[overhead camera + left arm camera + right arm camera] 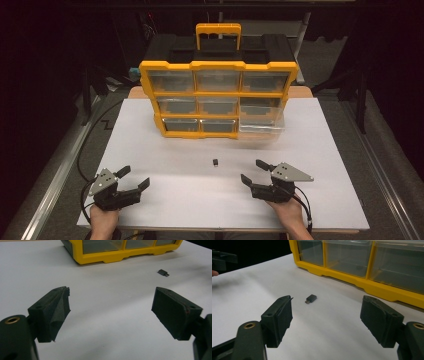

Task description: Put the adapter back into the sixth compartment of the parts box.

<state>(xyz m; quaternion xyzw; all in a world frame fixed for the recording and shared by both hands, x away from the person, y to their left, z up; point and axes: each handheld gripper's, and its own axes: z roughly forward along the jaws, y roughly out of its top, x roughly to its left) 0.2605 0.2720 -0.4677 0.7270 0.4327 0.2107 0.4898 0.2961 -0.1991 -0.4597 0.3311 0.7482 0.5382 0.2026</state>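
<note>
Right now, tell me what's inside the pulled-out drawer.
The pulled-out drawer of the yellow organizer is clear plastic and looks empty from above. Its rear part sits inside the frame, hidden.

A small black adapter (215, 162) lies on the white tabletop (165, 160), between the left gripper (134, 178) and right gripper (252, 171), both with fingers spread. Behind stands a yellow drawer organizer (217, 97), its lower-right drawer (261, 121) pulled out.
</note>
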